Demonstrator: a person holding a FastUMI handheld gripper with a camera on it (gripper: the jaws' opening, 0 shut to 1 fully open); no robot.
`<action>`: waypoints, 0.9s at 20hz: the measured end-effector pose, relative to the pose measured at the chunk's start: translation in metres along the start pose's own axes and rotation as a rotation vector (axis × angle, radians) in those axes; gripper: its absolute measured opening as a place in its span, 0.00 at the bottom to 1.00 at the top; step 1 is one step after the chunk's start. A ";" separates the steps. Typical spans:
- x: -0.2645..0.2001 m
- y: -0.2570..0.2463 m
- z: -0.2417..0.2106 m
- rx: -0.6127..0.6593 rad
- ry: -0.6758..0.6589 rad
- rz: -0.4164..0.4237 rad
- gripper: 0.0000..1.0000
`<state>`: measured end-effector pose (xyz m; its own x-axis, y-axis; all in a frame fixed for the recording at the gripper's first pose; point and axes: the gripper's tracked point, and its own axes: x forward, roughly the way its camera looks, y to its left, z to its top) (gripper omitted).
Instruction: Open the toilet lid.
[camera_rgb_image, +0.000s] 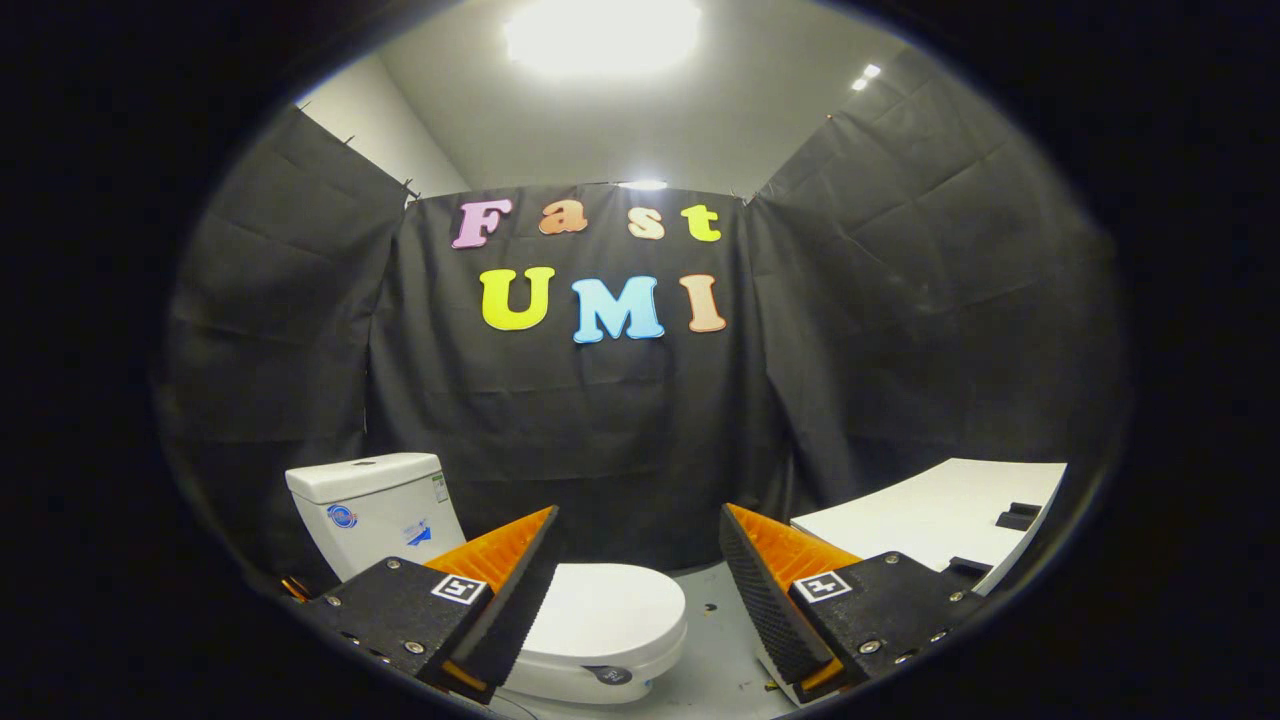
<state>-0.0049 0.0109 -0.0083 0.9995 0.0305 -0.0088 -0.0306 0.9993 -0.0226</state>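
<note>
The toilet (420, 520) stands on the floor (715, 650) against the booth's back wall, its lid (605, 612) down flat, front edge nearest the gripper (638, 590), whose fingers gape wide and empty, likely readied to straddle that edge. A white board (930, 515) lies beyond the right finger.

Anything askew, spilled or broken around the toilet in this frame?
Nothing stands out. The toilet sits square, its lid down flat and whole, tank intact. The gripper hangs open above it, touching nothing. A few small specks dot the floor.
</note>
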 end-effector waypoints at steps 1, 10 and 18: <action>0.000 0.001 0.000 0.009 0.001 0.005 0.96; 0.010 0.013 -0.025 0.084 0.045 0.061 0.96; 0.031 0.002 -0.067 0.263 0.156 0.076 0.95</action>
<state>0.0252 0.0127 -0.0759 0.9805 0.1215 -0.1547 -0.0813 0.9664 0.2436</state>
